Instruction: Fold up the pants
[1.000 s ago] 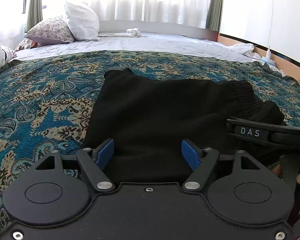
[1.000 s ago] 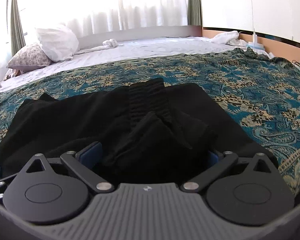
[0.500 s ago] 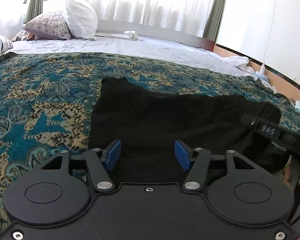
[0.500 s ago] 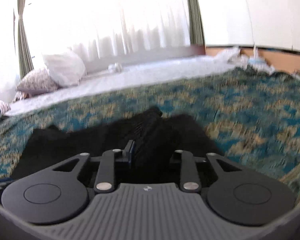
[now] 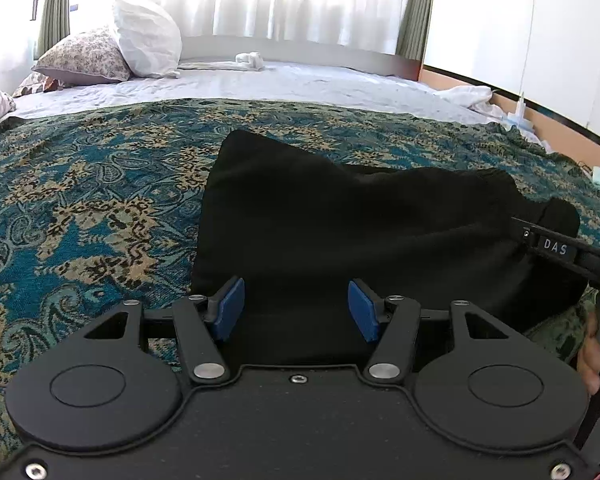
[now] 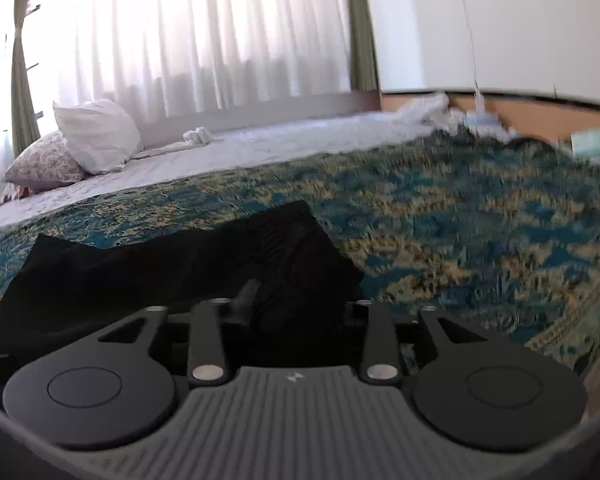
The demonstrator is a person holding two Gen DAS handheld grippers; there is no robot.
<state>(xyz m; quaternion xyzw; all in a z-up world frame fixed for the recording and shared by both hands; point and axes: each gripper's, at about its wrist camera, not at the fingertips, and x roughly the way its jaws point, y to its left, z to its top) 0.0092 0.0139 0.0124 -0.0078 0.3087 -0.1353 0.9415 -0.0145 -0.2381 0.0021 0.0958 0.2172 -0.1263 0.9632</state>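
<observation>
Pants [image 5: 352, 240] are lying on the bedspread [image 5: 80, 208], long axis crosswise. Left gripper [image 5: 296, 310] is hovering released over their near hem; right gripper [image 6: 296, 312], nearer the waistband, is bunching fabric, jaws just reopening.

The right gripper's [image 6: 296, 312] body is hiding the near edge of the black pants [image 6: 180, 268], and dark cloth is covering its pads, so a grip cannot be told. Motion blur is smearing the patterned bedspread [image 6: 480, 220] in the right wrist view. In the left wrist view the frame's right edge is cutting off a hand [image 5: 592, 354].
</observation>
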